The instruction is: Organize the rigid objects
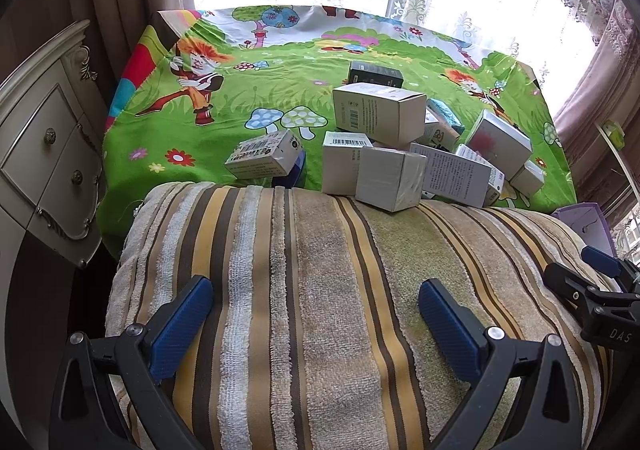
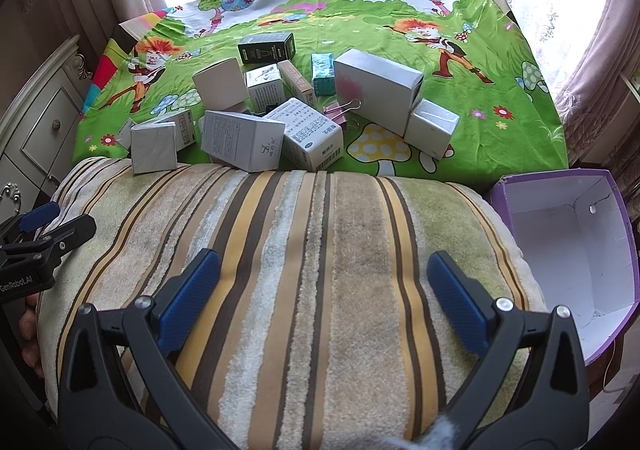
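Note:
Several small cardboard boxes lie in a loose pile on a green cartoon cloth (image 1: 200, 154) (image 2: 500, 138): a large white box (image 1: 378, 112), a black box (image 1: 374, 75) (image 2: 266, 47), a teal box (image 2: 323, 72), a long grey box (image 2: 376, 88). An open purple box (image 2: 572, 250) with a white inside stands at the right. My left gripper (image 1: 316, 306) is open and empty over a striped towel (image 1: 320, 270). My right gripper (image 2: 324, 282) is open and empty over the same towel (image 2: 304, 234).
A cream drawer cabinet (image 1: 48, 154) stands left of the table. Curtains and a bright window are behind. A pink binder clip (image 2: 340, 110) lies among the boxes. Each gripper shows at the edge of the other's view (image 1: 596, 290) (image 2: 36, 234).

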